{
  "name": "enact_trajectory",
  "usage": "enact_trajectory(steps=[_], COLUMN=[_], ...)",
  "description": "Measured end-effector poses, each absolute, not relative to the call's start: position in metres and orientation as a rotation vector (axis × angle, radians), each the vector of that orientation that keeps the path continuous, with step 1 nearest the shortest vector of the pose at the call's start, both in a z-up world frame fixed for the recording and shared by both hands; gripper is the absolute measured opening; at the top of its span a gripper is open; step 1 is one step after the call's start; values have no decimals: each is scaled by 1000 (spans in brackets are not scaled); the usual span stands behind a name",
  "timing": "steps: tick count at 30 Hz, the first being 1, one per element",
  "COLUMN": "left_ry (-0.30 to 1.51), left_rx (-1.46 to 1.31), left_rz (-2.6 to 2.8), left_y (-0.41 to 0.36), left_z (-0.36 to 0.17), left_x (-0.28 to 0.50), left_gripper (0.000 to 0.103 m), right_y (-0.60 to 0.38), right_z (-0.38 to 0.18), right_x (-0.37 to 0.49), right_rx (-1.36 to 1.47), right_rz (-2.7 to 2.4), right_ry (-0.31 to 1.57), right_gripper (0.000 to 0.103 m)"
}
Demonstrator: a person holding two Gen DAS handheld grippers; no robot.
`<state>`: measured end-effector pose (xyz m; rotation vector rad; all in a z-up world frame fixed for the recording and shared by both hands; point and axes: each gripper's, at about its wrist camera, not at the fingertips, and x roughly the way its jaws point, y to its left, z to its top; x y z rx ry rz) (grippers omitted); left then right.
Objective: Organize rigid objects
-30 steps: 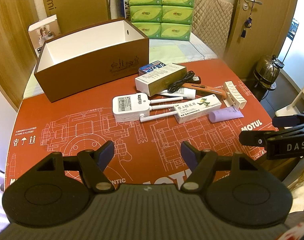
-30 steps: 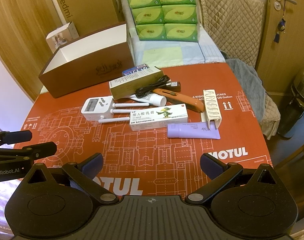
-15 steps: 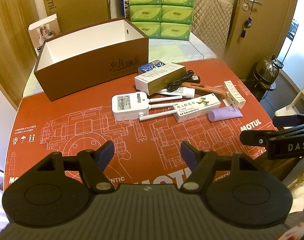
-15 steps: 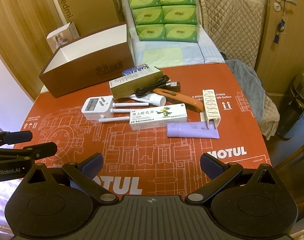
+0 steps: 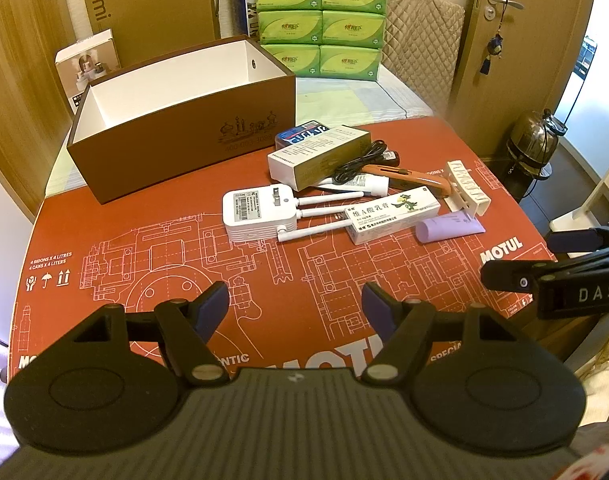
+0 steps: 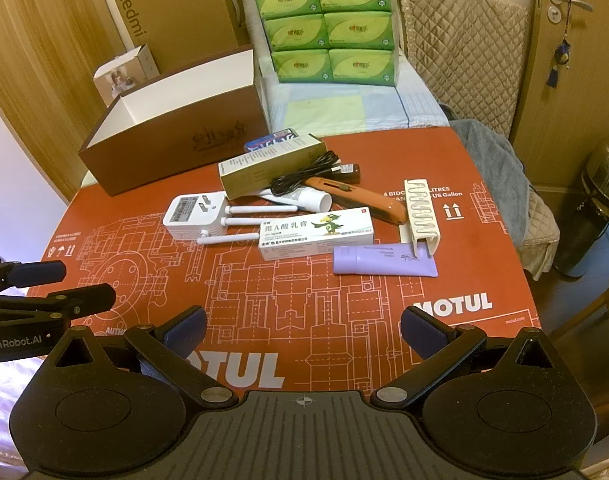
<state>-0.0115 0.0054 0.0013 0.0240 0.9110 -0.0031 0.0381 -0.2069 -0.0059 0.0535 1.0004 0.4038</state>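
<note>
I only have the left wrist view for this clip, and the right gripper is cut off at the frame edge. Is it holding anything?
Observer: No. The right gripper is open wide, with only the red mat showing between its fingers.
Operator: Anything off the table's right side that I can't see?
Observer: A grey cloth lies draped over the quilted chair, touching the mat's far right edge.
</note>
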Motion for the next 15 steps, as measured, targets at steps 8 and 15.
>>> enact_trajectory(steps=[8,15], left_ry=[912,913], left_rx=[24,23], left_rz=[-3,-4], left_y=[5,5], left_z=[1,1], left_x=[-10,-11], left_gripper=[70,70], right_y=[-206,-206], right_z=[-5,-6], right_x=[38,38], right_rx=[53,52], right_rz=[404,404], right_ry=[1000,1000], right_gripper=[101,101])
